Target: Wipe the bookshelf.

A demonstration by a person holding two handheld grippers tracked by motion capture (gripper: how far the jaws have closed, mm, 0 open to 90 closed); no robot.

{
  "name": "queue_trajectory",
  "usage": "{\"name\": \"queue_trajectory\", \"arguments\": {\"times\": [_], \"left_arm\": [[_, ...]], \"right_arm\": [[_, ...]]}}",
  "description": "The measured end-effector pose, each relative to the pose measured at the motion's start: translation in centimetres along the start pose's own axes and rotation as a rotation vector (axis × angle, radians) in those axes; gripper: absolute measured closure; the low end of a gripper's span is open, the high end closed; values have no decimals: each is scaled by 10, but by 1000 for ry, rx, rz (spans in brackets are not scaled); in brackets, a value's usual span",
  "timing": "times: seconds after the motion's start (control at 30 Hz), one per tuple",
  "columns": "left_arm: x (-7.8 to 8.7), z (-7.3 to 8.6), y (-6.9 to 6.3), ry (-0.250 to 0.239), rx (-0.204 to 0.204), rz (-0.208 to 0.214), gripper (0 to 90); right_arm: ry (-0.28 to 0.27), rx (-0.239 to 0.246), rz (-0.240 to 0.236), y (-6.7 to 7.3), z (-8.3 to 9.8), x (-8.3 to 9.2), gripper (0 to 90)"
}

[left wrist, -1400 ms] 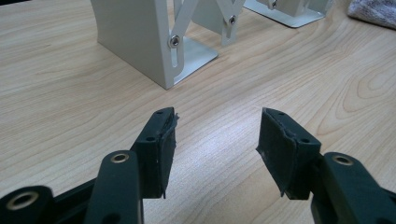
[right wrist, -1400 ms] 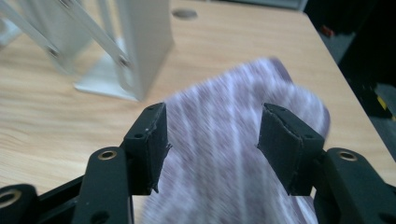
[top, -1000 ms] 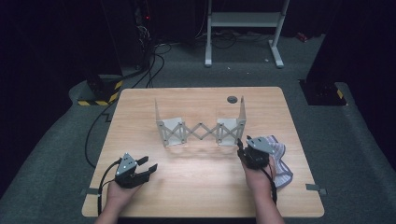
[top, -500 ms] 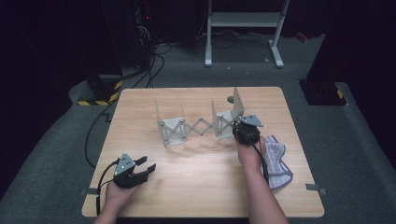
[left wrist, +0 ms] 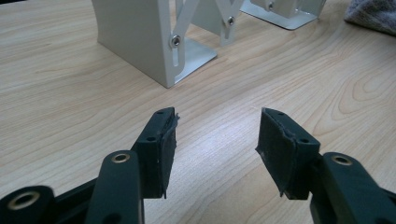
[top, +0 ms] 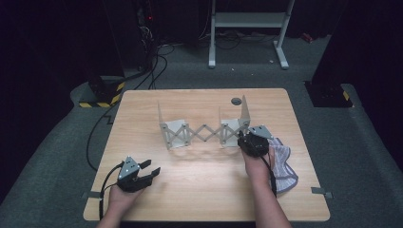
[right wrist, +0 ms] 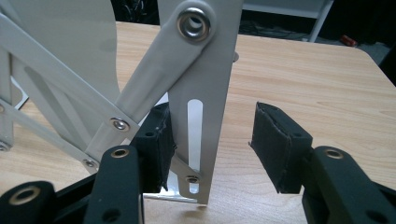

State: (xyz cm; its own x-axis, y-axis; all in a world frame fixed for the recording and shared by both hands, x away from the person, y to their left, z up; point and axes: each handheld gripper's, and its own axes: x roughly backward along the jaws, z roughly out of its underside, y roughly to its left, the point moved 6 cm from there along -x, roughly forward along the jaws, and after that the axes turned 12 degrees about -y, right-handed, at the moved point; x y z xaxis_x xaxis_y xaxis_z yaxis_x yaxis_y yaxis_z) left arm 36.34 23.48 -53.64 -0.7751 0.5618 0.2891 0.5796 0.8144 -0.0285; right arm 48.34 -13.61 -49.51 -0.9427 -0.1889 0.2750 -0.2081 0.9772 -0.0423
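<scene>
We judge rack (top: 204, 131) (mid-table scissor frame) stiff metal, light, slick; we'd grip slotted end plate (right wrist: 205, 102). Right gripper (right wrist: 212, 140) jaws just opened, straddling plate, unclamped. Left gripper (left wrist: 217, 140) released, idle.

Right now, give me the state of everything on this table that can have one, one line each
Expanding rack: standing upright on the table, scissor links partly stretched out.
Right gripper: jaws have just been opening; the rack's slotted end upright stands between them, the right-hand pad clear of it.
Left gripper: open, nothing between its jaws, low over bare wood.
Striped cloth: crumpled, lying near the table's right edge beside the right hand.
</scene>
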Motion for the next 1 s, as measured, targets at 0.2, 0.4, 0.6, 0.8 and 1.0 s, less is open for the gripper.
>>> {"name": "queue_trajectory", "arguments": {"times": [0.2,0.4,0.6,0.8,1.0], "left_arm": [[-2,2,0,10,-1,4,465],[-2,1,-1,8,-4,2,465],[-1,1,-2,11,-6,5,465],[1,2,-4,10,-10,8,465],[3,2,-2,7,-5,7,465]], "right_arm": [[-21,-40,-41,4,7,14,467],[-95,-17,-95,26,-1,35,523],[-154,19,-201,77,-25,38,537],[-167,37,-240,124,-48,16,488],[-127,59,-197,144,-57,-22,482]]}}
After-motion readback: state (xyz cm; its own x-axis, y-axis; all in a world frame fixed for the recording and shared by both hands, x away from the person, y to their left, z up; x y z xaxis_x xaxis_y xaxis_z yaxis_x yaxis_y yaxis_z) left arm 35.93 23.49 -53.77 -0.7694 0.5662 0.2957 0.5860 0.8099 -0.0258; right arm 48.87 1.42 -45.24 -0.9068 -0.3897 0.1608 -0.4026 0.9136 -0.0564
